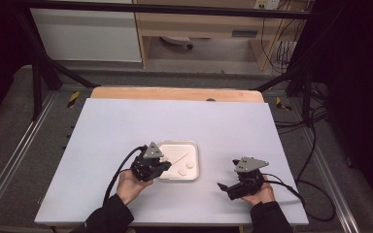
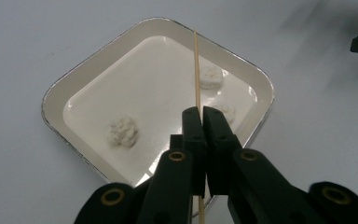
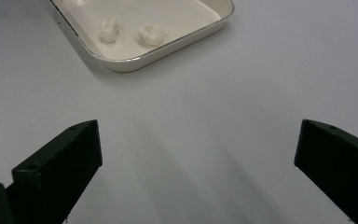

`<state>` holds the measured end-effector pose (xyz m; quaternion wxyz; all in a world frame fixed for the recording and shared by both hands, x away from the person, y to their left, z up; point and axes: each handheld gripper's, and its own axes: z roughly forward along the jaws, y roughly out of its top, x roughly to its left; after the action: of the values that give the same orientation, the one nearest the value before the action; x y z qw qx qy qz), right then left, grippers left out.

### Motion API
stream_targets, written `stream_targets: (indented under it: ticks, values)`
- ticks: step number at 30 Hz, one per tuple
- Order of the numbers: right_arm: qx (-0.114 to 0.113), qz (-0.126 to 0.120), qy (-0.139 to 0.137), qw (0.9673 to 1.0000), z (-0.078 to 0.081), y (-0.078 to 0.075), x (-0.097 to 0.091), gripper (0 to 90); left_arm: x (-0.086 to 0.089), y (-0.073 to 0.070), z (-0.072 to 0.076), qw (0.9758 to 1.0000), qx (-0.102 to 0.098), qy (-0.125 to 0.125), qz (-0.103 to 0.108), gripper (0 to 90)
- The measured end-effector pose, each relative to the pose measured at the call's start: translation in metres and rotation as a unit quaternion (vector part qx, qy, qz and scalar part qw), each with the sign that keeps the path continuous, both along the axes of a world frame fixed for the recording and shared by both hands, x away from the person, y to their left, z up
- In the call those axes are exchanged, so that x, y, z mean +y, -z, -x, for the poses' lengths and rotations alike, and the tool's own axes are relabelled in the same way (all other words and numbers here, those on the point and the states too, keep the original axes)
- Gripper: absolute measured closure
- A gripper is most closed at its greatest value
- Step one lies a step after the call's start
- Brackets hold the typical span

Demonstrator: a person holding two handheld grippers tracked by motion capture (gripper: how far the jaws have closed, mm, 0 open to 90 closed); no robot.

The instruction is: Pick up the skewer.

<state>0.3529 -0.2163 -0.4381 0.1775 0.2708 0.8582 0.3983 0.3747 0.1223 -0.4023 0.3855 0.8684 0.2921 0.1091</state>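
White tabletop [image 1: 126, 141] fills centre of high view; wooden edge strip [image 1: 175, 93] along its far side, grey floor and dark frame rails around it. No brand, label or legible writing on any item.

Tray: cream, rounded-square enamel tray [image 1: 194, 145] w/ metallic rim, just below centre of high view. Three white dough-like lumps lie in it; in left gripper view one lump [image 2: 122, 131] at lower left of tray floor, another [image 2: 210, 76] at upper right, third [image 2: 225, 111] partly hidden behind jaw tips.

Left gripper [image 2: 200, 114]: jaws closed tight on a thin wooden skewer [image 2: 196, 70]. Skewer runs up from jaw tips across tray interior to its far rim; in high view it reads as a fine diagonal line over the tray. Gripper body sits at tray's left edge, held in left hand [image 1: 132, 185].

Right gripper [image 3: 196, 154]: jaws spread wide, nothing between them, bare tabletop beneath. Sits lower right of high view, well apart from tray; tray corner w/ two lumps shows at upper left of right gripper view.

Background (top of high view): pale wooden shelving, white panel, cables at right.
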Motion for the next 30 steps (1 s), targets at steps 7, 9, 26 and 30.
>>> stream_targets:
  ticks: [7,9,26,30]
  values:
    - [-0.023,0.039,-0.023,0.9987,0.003,-0.008,0.016,1.6,-0.003,-0.007,0.002,0.9998,0.000,0.018,-0.005,88.3]
    - [-0.030,0.049,-0.029,0.9980,0.004,-0.010,0.019,2.1,-0.005,-0.008,0.003,0.9997,-0.001,0.024,-0.008,88.3]
    - [-0.087,0.127,-0.060,0.9862,0.010,-0.019,0.036,4.5,-0.042,-0.015,0.003,0.9968,-0.003,0.072,-0.034,88.3]
    - [-0.095,0.143,-0.066,0.9829,0.011,-0.020,0.038,6.0,-0.055,-0.018,0.003,0.9955,-0.006,0.085,-0.040,88.3]
